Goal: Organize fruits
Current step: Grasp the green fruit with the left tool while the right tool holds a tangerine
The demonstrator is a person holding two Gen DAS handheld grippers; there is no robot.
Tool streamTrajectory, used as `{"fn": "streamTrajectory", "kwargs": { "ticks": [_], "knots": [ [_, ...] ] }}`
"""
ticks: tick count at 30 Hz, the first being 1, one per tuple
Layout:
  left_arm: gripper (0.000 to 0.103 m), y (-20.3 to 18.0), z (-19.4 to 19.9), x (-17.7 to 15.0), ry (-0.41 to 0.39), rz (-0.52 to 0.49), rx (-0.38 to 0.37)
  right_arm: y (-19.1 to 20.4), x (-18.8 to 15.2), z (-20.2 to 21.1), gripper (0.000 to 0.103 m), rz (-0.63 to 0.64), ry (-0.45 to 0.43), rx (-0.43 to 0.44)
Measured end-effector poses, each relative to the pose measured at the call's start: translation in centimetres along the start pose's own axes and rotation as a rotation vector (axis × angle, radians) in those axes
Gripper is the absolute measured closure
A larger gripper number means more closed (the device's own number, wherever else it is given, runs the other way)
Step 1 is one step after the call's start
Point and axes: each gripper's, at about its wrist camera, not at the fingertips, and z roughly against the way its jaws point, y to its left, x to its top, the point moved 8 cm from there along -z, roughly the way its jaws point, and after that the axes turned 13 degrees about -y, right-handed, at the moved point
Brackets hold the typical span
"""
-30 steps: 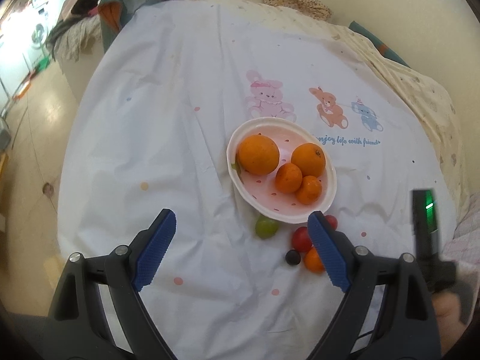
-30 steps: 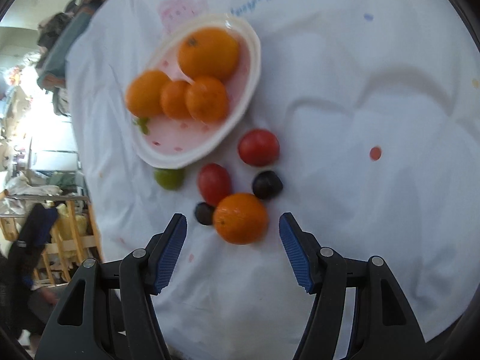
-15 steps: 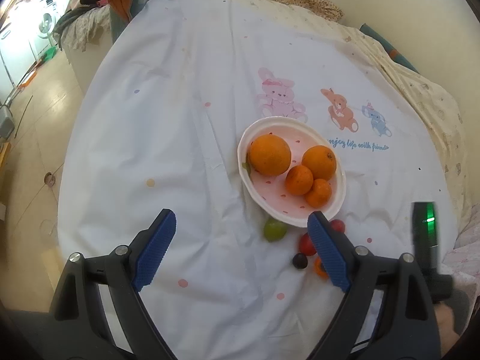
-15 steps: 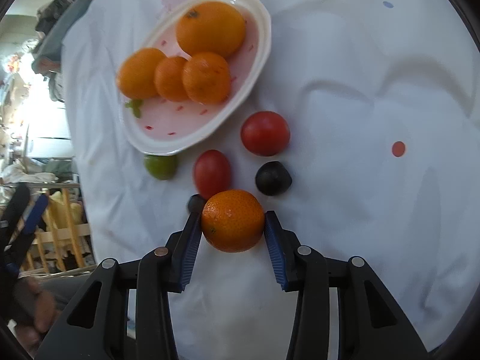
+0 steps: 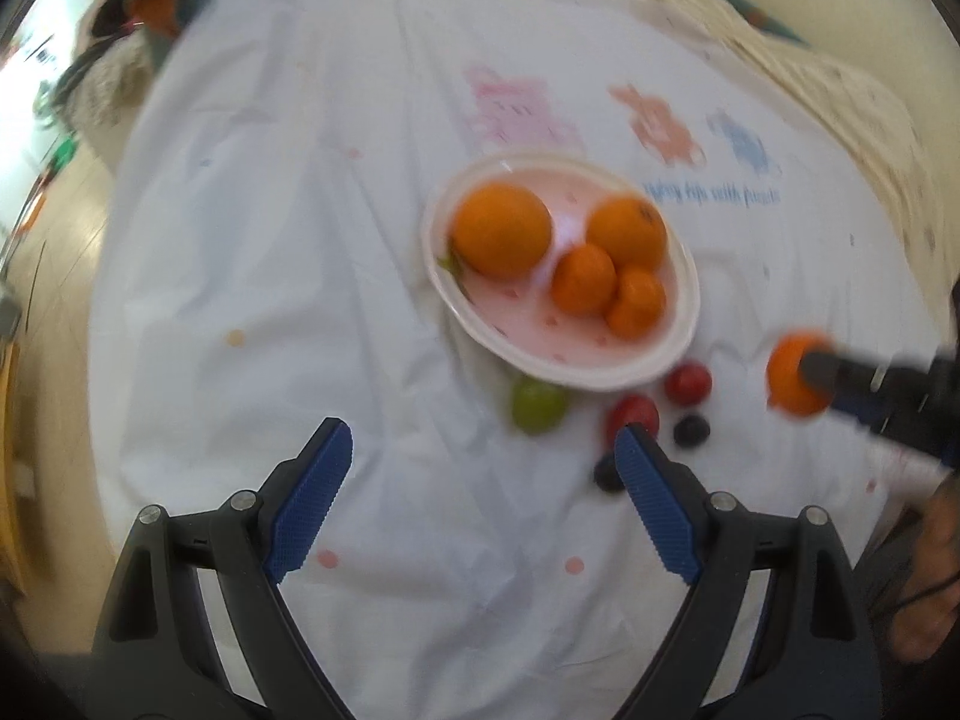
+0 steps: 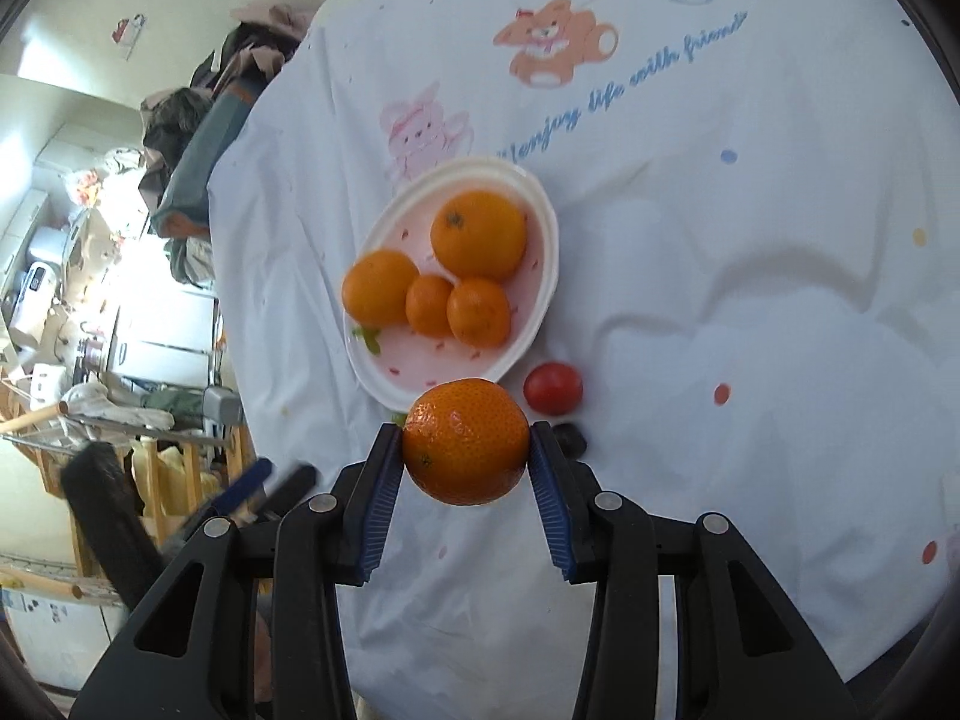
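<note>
Four oranges (image 6: 477,242) lay in the pink oval dish (image 6: 543,222) on the cartoon-print sheet (image 6: 750,276) while my right gripper (image 6: 465,456) clamped a fifth, a mandarin (image 6: 465,441), clear above the sheet. My left gripper (image 5: 480,474) stood wide apart, empty, above the green fruit (image 5: 537,405) and red tomatoes (image 5: 687,383) beside the dish.

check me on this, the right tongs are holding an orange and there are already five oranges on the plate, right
Not quite: the plate holds four oranges, not five, as the right wrist view shows. The rest stands: the right tongs are shut on an orange.
</note>
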Motion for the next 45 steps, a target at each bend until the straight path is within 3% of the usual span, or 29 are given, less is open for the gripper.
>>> {"fn": "streamTrajectory", "kwargs": {
  "ticks": [6,16,21,24,25,28,31,45],
  "knots": [
    [0.016,-1.4,-2.4,-1.7,0.064,-0.091,-0.005,-1.1,1.1,-0.3,0.059,-0.029,-0.020,-0.017],
    [0.026,-1.9,-5.9,-1.9,0.099,-0.104,-0.003,-3.1,1.2,-1.7,0.059,-0.066,0.000,-0.034],
    [0.033,-1.6,-7.1,-1.5,0.077,-0.099,0.011,-3.1,1.4,-1.7,0.059,-0.061,-0.003,-0.032],
    [0.048,-1.7,-7.2,-1.3,0.073,-0.092,-0.001,-3.1,1.5,-1.6,0.059,-0.059,-0.006,-0.032],
    [0.060,-1.8,-7.3,-1.3,0.080,-0.092,-0.007,-3.1,1.5,-1.7,0.059,-0.058,-0.006,-0.033],
    [0.076,-2.5,-7.1,-1.4,0.093,-0.088,-0.042,-2.9,1.5,-1.7,0.059,-0.052,-0.003,-0.035],
    [0.078,-2.9,-6.6,-1.6,0.087,-0.117,-0.036,-2.5,1.6,-1.5,0.059,-0.037,-0.007,-0.037],
    [0.078,-1.8,-2.1,-0.7,0.032,-0.034,-0.050,-0.9,1.4,0.8,0.059,-0.020,-0.032,-0.006]
  ]
}}
